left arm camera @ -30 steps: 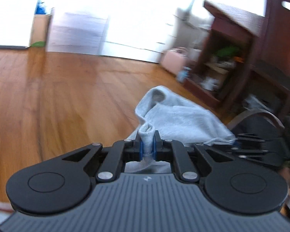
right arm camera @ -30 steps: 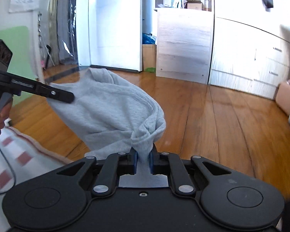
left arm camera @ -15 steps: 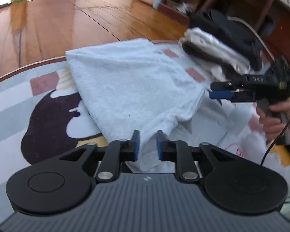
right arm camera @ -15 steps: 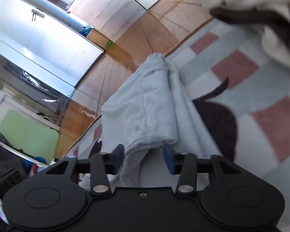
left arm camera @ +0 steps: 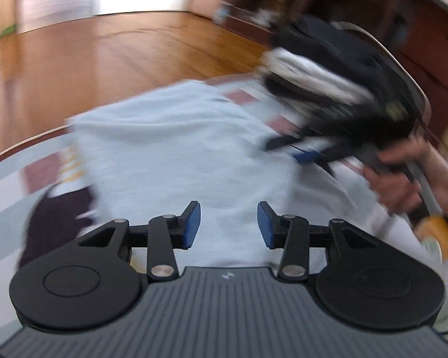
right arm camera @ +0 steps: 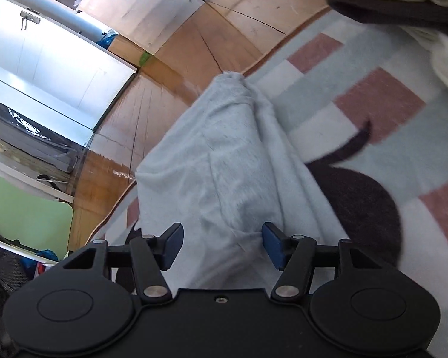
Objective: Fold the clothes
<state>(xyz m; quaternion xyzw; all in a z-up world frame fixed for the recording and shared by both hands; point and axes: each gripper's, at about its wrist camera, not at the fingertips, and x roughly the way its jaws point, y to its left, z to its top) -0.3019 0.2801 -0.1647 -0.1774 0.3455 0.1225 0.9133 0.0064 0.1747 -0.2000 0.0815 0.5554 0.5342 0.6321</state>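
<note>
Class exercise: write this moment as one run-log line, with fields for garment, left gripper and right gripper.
garment: grey garment lying on patterned rug | left gripper: jaws just opened, garment released | right gripper: jaws just opened, garment released

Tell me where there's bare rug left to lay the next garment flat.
Free: the checked rug right of the grey garment, up to the piled clothes at its far edge. Also the rug strip left of the garment. Crowded: by the pile, where the right gripper hovers.
</note>
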